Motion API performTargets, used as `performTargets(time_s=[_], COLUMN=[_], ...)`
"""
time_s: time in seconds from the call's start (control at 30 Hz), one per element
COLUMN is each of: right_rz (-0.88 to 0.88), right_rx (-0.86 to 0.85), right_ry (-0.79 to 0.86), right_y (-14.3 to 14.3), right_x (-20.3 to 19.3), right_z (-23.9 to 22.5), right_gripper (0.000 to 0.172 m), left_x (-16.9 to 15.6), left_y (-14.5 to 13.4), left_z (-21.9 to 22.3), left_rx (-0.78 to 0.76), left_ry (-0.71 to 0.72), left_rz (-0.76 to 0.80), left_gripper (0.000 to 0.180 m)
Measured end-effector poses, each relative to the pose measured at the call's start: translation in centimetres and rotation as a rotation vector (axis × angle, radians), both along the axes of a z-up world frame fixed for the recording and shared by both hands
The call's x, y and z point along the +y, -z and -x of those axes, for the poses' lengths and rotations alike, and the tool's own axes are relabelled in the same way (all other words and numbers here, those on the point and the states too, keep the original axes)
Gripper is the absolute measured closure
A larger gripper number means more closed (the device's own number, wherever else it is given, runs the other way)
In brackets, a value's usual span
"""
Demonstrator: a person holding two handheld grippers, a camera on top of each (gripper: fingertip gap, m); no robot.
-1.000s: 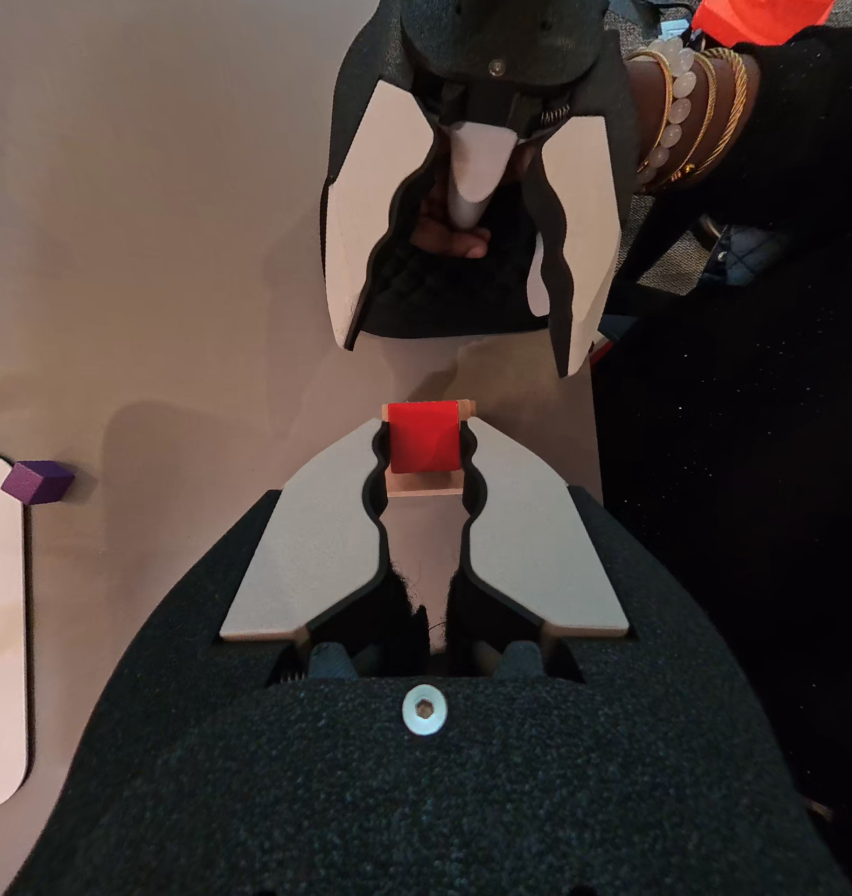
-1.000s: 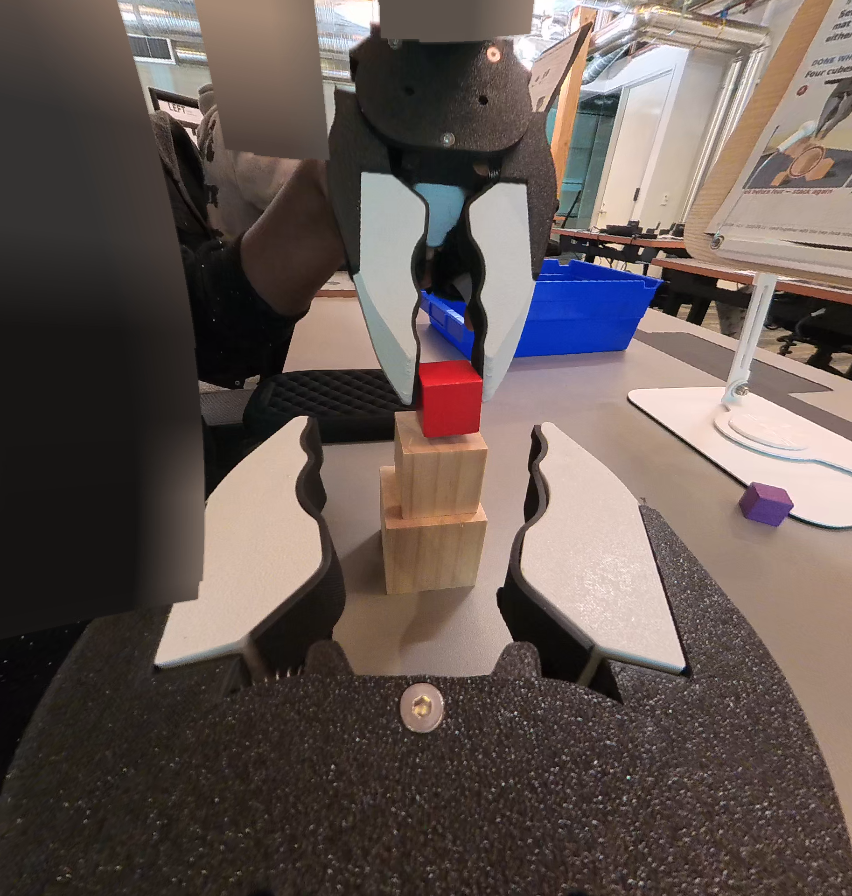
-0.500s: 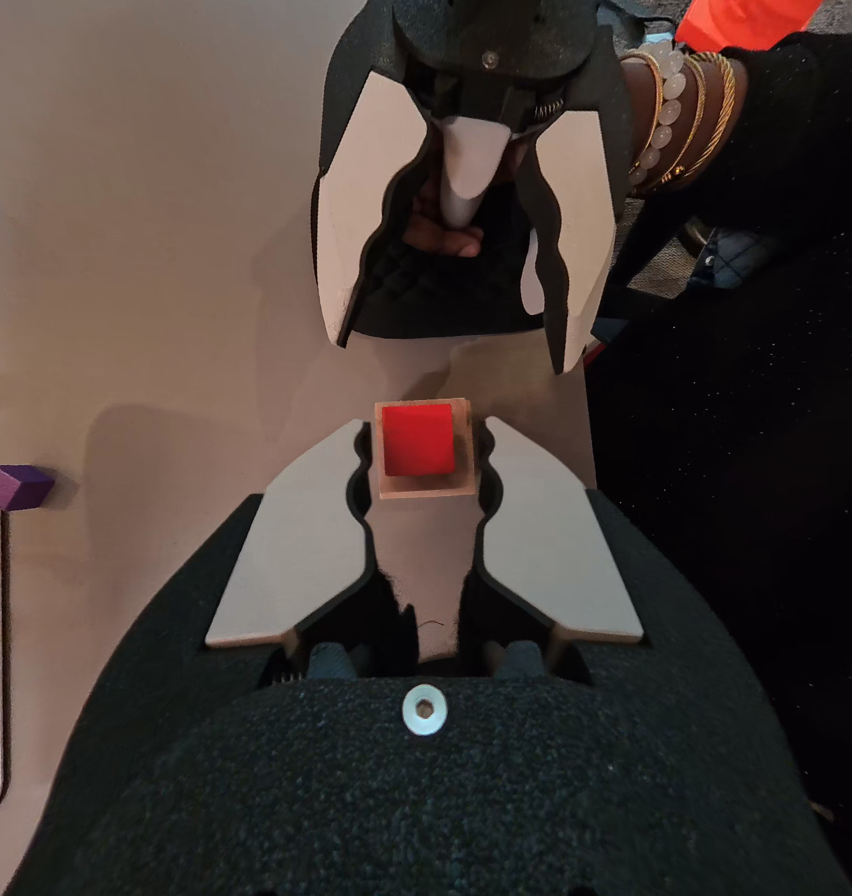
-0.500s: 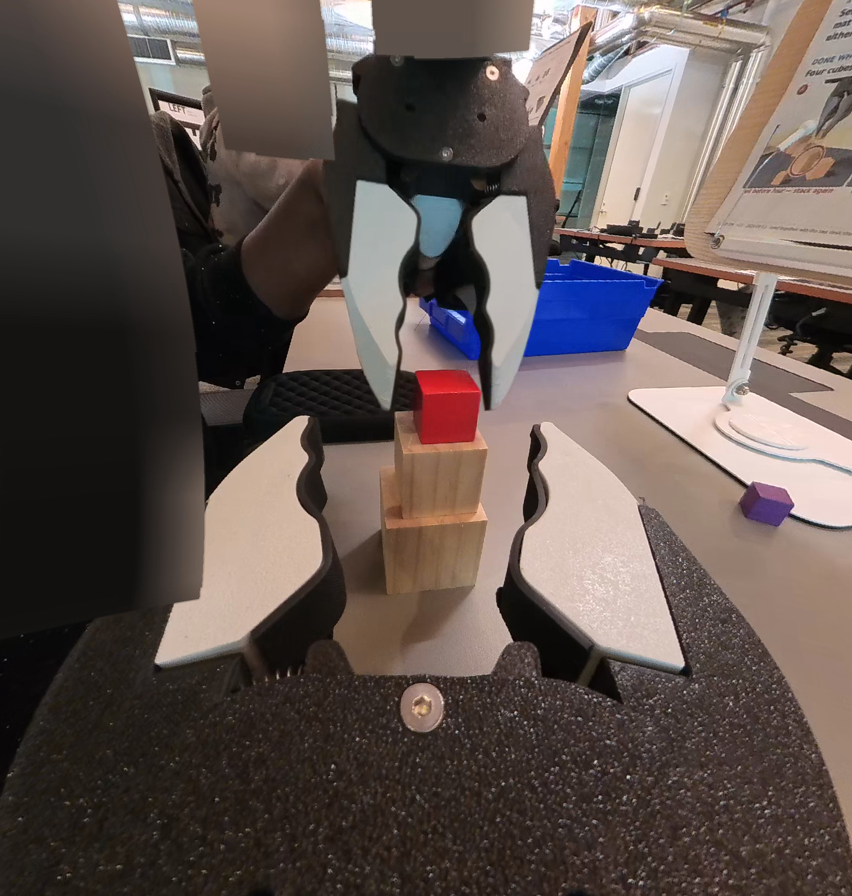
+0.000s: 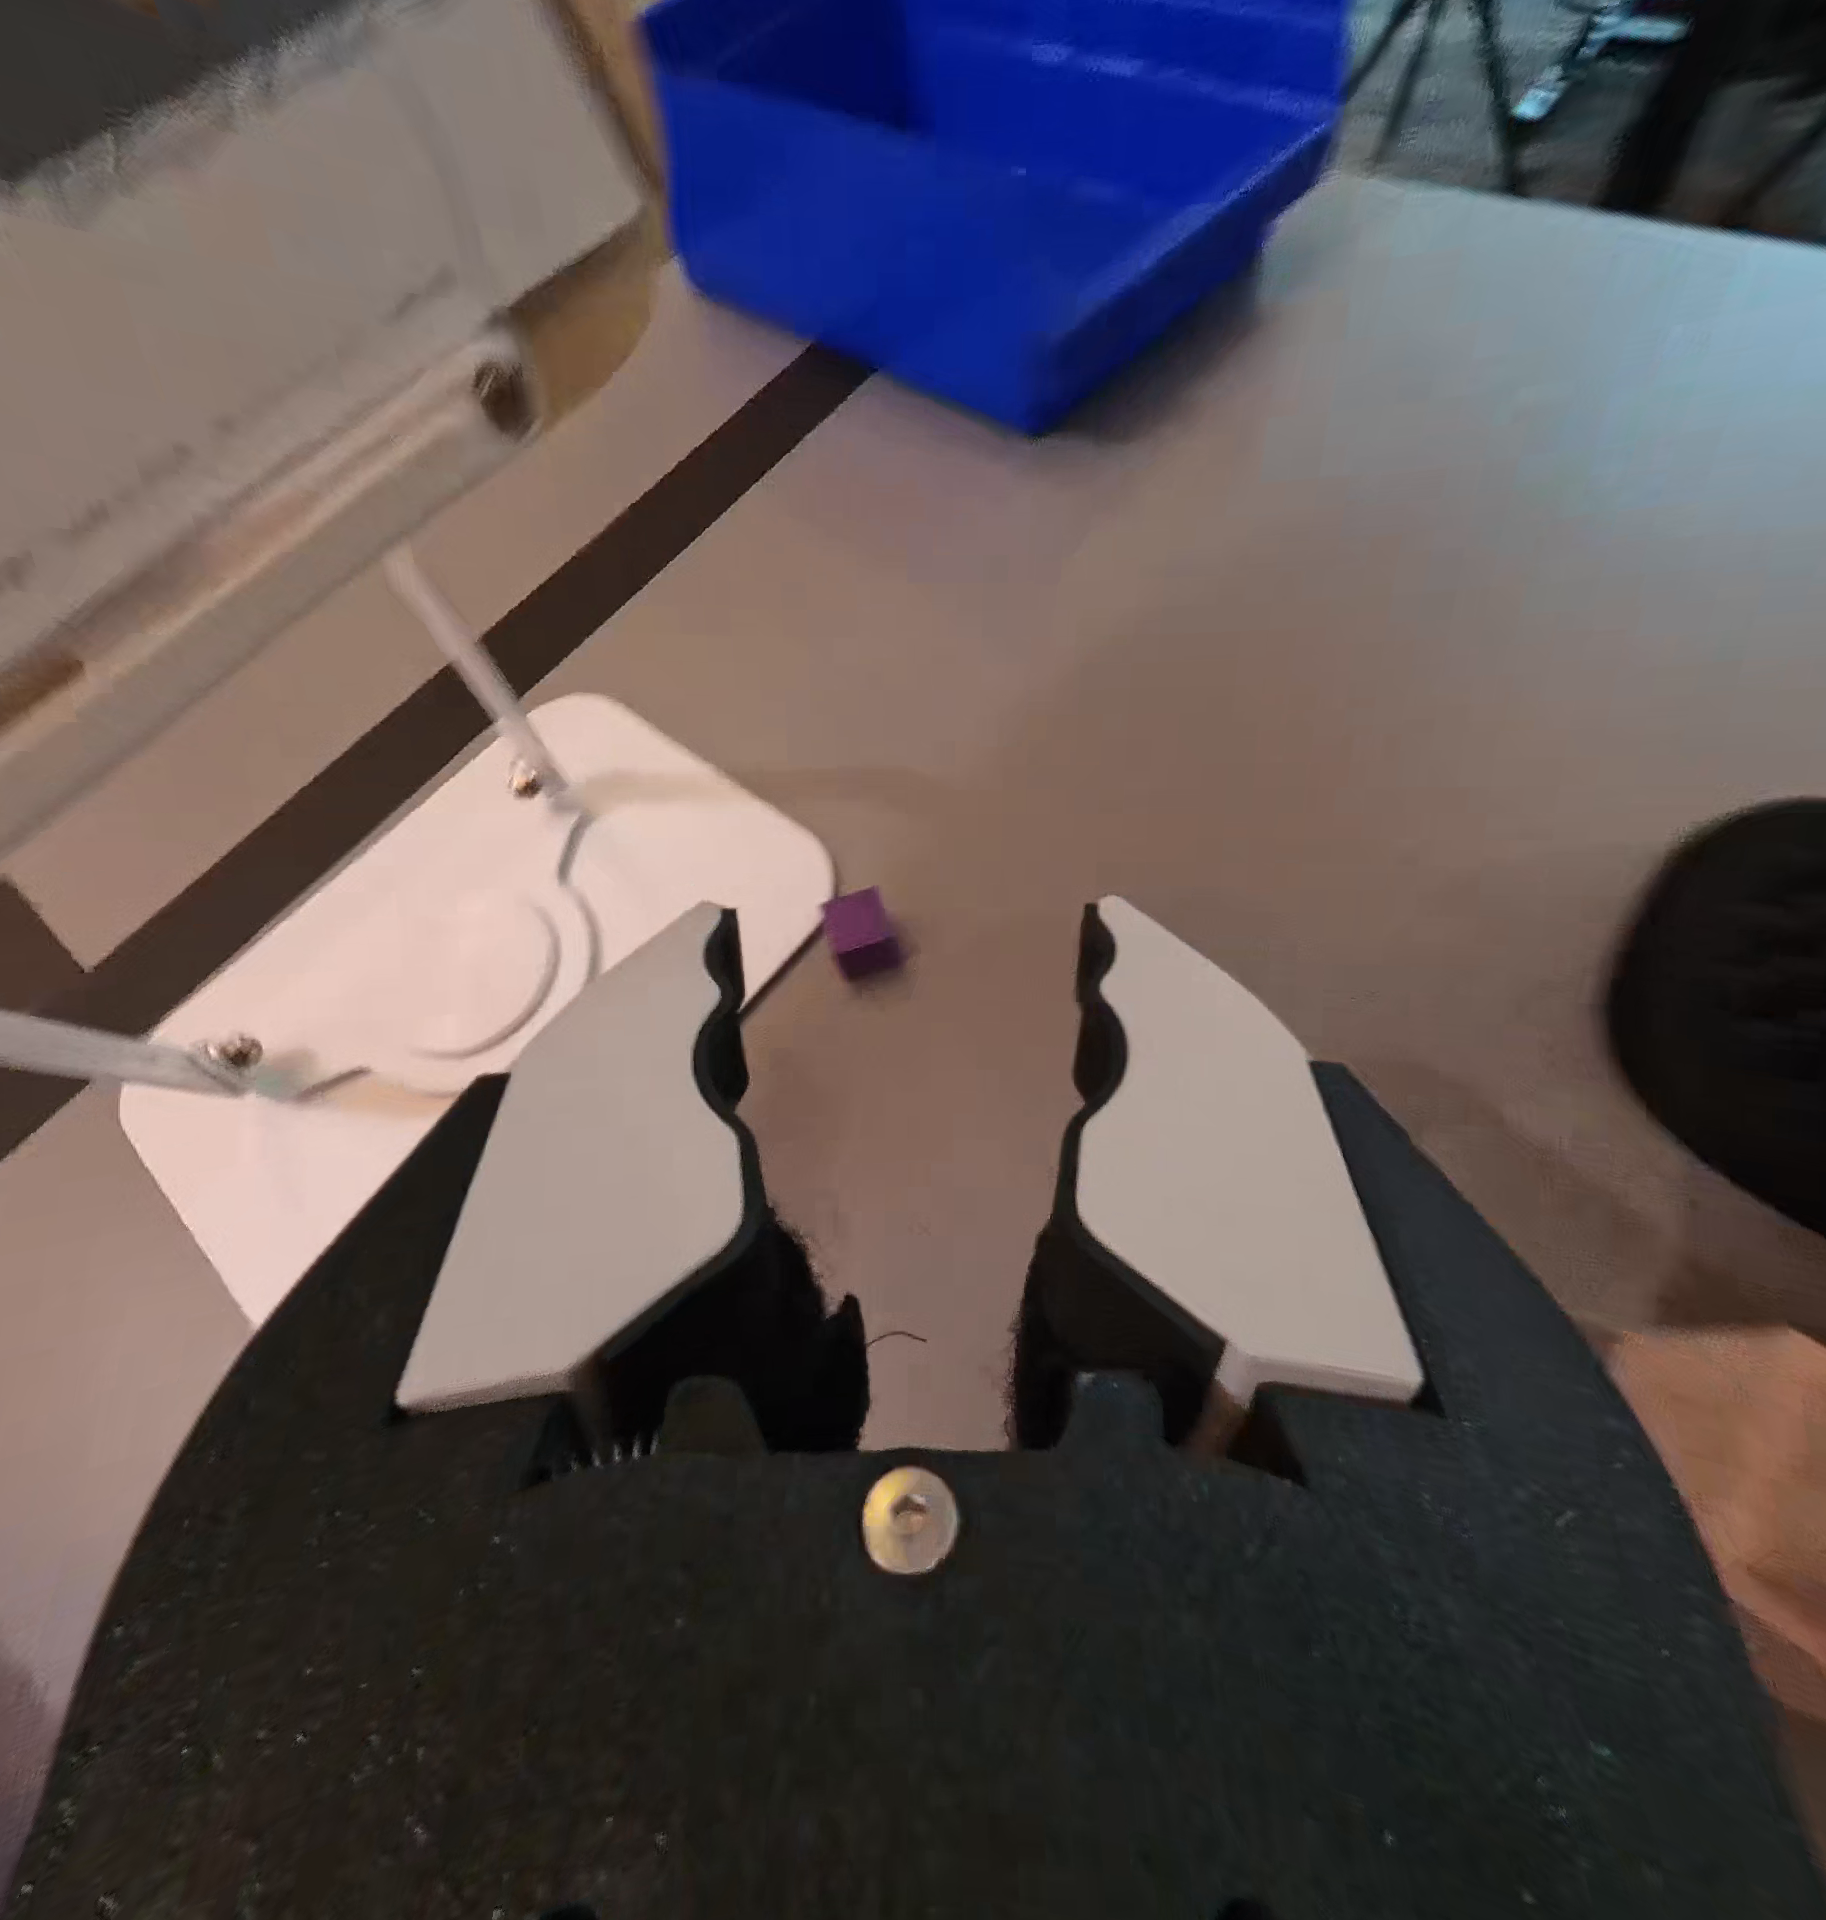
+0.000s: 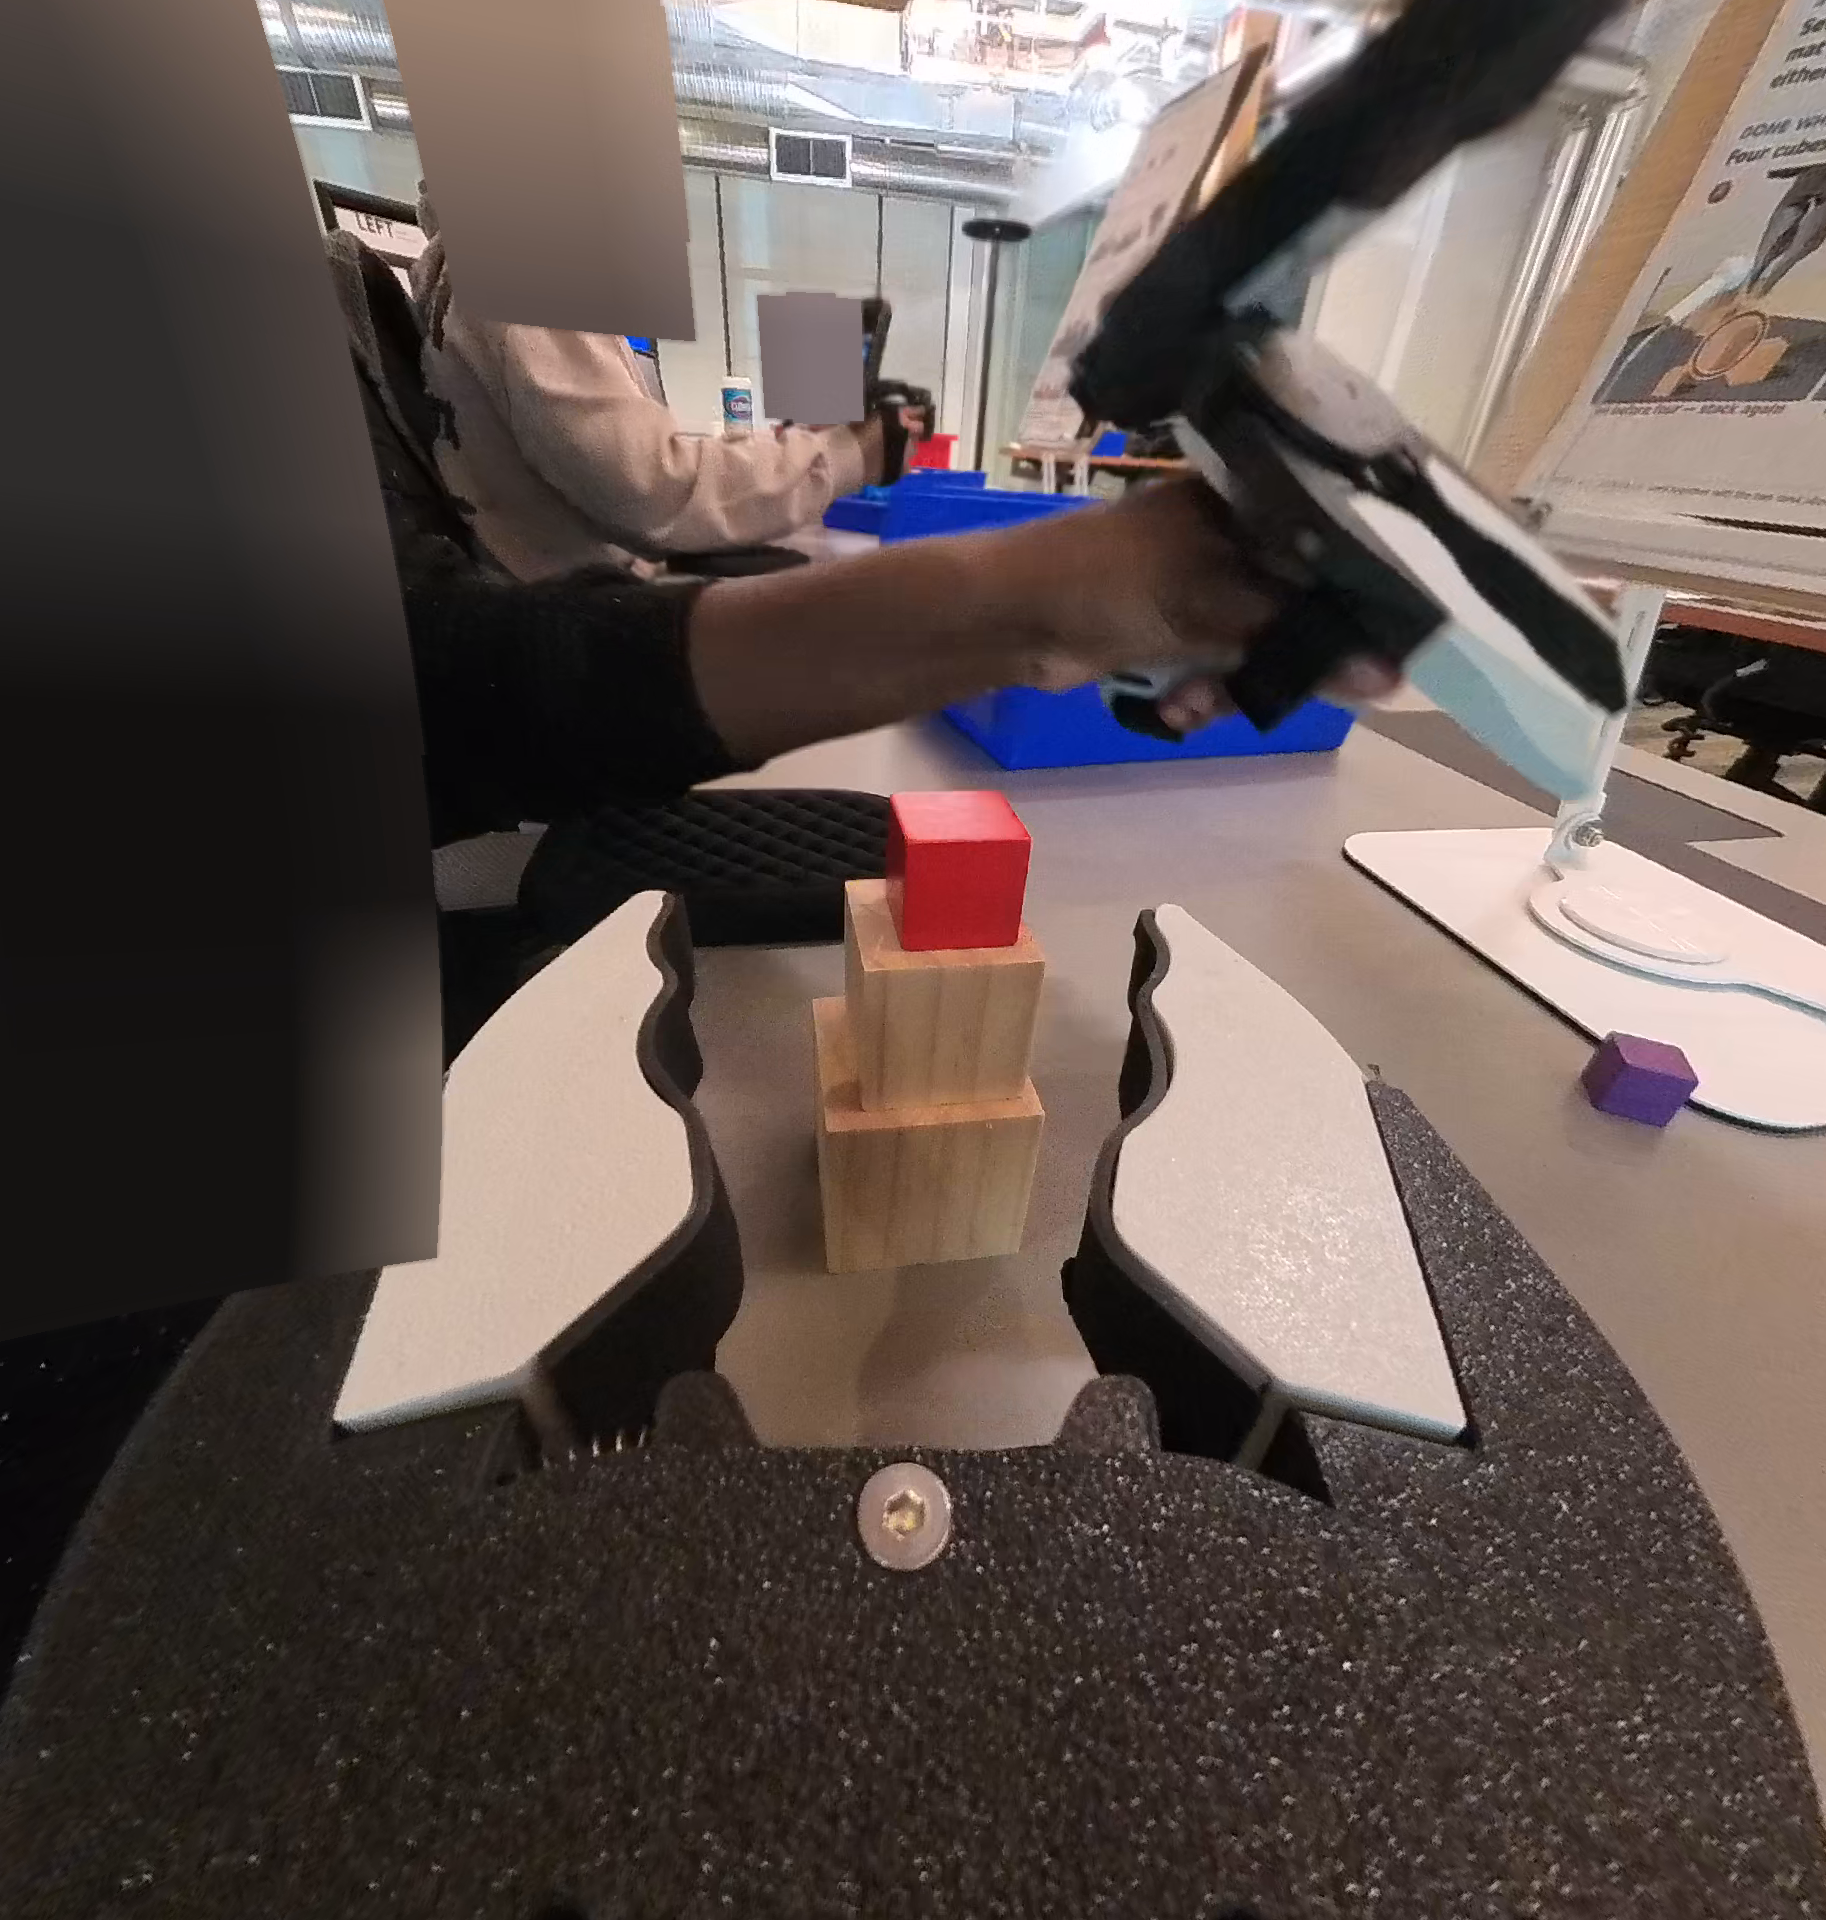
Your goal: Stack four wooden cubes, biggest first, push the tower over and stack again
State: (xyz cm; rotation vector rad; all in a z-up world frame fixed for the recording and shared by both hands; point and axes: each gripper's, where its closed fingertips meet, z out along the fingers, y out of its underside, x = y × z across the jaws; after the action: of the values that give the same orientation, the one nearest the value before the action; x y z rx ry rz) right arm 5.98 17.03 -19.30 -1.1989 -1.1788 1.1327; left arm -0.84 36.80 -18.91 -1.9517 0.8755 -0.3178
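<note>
In the right wrist view a red cube (image 6: 956, 868) rests on top of two stacked wooden cubes, the upper (image 6: 945, 1023) on the lower (image 6: 924, 1184). My right gripper (image 6: 909, 920) is open, its fingers on either side of the stack without touching it. My left gripper (image 5: 904, 914) is open and empty, above the table, with a small purple cube (image 5: 863, 932) just ahead of its left fingertip. The left gripper (image 6: 1589, 727) also shows, blurred, at the upper right of the right wrist view, above the purple cube (image 6: 1636, 1078).
A white stand base (image 5: 473, 935) lies beside the purple cube and carries a tilted sign board (image 6: 1740, 260). A blue bin (image 5: 992, 208) sits at the table's far side. A black quilted pad (image 6: 722, 852) lies behind the stack. Other people sit in the background.
My left gripper let go of the red cube on top of the stack, opened wider, and swung away toward the purple cube by the stand base. The right gripper has stayed open around the stack.
</note>
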Motion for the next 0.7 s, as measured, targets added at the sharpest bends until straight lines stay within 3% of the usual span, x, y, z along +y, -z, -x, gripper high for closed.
performTargets(time_s=[0.13, 0.27, 0.4, 0.7], right_rz=[0.003, 0.004, 0.002, 0.002], right_rx=[0.006, 0.002, 0.002, 0.005], right_ry=[0.0, -0.001, -0.002, 0.001], right_y=[-0.1, 0.0, 0.0, 0.0], right_x=[0.0, 0.0, 0.0, 0.0], right_z=[-0.1, 0.0, 0.0, -0.1], right_gripper=[0.092, 0.092, 0.093, 0.093], left_x=[3.8, 5.1, 5.6, 5.9], left_y=[4.8, 7.6, 9.2, 10.6], left_z=[0.8, 0.1, -0.3, -1.2], left_rx=[-0.062, -0.071, 0.01, 0.0], left_ry=[-0.087, -0.091, -0.078, -0.032], left_rz=[0.143, 0.199, 0.206, 0.248], left_gripper=[0.123, 0.128, 0.132, 0.134])
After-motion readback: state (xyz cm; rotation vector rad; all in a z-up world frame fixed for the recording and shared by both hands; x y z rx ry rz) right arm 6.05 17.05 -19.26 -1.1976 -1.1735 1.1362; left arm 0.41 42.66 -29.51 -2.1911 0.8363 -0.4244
